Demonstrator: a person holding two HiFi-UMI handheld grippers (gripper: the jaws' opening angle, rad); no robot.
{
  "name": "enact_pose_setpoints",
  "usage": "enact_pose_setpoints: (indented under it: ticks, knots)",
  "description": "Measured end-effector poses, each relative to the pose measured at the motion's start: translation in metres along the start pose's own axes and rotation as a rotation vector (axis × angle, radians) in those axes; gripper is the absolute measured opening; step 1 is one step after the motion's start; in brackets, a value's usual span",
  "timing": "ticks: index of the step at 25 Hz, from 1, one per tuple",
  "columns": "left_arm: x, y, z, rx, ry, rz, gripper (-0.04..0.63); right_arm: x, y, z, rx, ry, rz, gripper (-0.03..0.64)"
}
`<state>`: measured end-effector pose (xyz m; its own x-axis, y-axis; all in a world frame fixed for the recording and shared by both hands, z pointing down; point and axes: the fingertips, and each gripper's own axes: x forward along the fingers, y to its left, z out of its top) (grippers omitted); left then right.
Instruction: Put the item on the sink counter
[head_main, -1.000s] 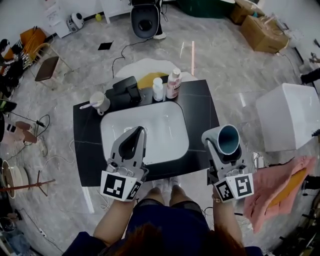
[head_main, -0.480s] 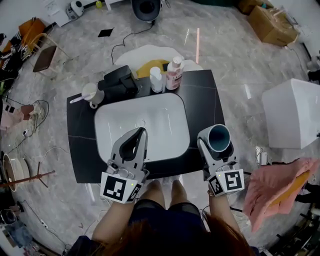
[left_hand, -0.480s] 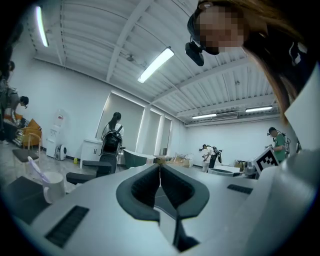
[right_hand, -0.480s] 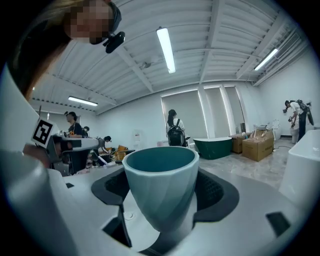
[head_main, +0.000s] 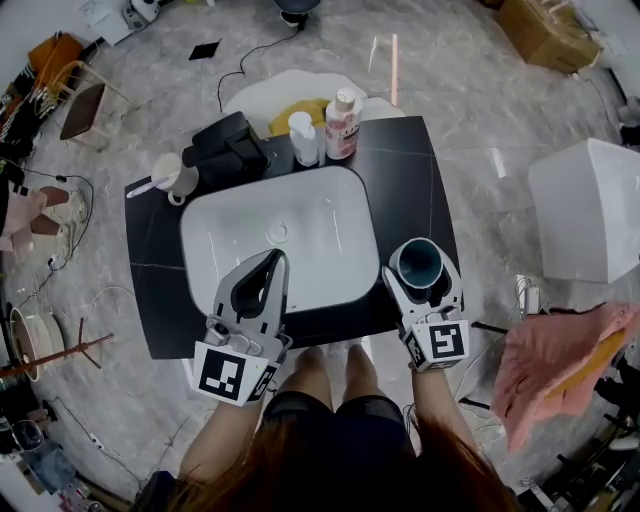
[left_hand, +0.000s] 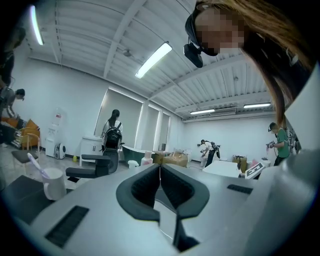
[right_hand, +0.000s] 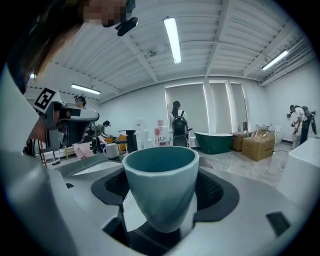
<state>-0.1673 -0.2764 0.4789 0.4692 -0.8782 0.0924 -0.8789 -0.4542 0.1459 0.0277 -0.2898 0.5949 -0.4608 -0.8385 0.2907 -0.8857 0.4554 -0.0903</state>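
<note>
The right gripper (head_main: 418, 278) clasps a teal cup (head_main: 416, 262) upright over the black sink counter (head_main: 402, 180), at the white basin's (head_main: 250, 240) four o'clock (seemingly not yet set down). The left gripper (head_main: 271, 262) is pinched closed, empty. Lowering and letting go are left.

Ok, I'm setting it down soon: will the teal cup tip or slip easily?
Probably stiff: the cup looks undeformed in the right gripper. Its base looks narrower than its rim, so it may tip if nudged. Its smooth-looking wall could slip.
</note>
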Motion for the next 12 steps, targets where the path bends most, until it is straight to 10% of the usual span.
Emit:
enact_pose_setpoints:
  ticks: [12]
  knots:
    - [-0.007, -0.01, -0.005, -0.004, 0.019, 0.008, 0.023, -0.002, -0.001, -0.026, 0.001, 0.035, 0.013, 0.402]
